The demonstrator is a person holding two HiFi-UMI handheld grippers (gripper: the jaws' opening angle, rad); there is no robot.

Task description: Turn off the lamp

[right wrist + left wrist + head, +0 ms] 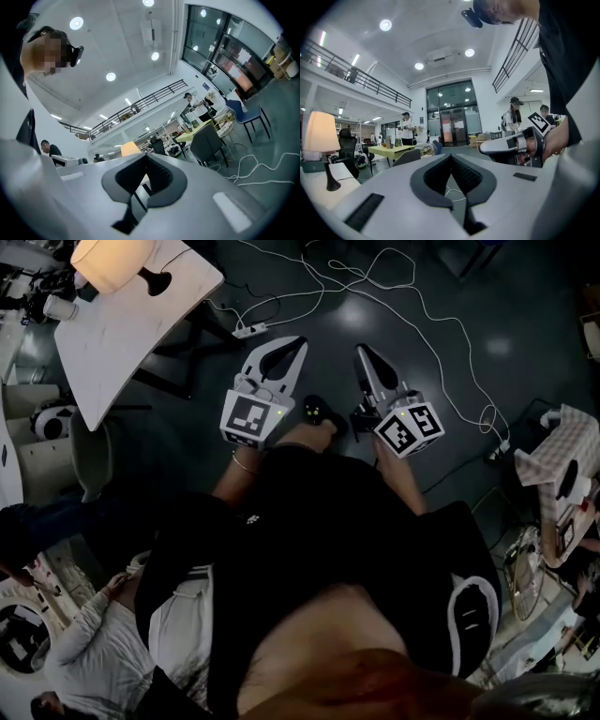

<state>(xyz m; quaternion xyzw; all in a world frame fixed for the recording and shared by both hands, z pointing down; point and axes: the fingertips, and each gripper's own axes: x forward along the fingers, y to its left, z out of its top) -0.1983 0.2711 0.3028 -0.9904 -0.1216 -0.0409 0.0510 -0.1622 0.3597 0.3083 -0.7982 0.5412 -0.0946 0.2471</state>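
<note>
Shows lamp (320, 133) upright on white table (122, 343), far left: black stem vertical, black base, cream shade glowing. Has left gripper (294, 343) and right gripper (362, 351) fully closed, empty, well apart from lamp.

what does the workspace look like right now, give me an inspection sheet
surface: white table, top left, over dark floor
job's things: lamp lit, upright on the table's far corner
clutter: checked cloth at the right edge
grippers: left claw and right claw both shut, empty, over the floor, away from the lamp
cables: white cable looping across the floor; power strip near the table
surroundings: open hall, person standing by a yellow-green table
</note>
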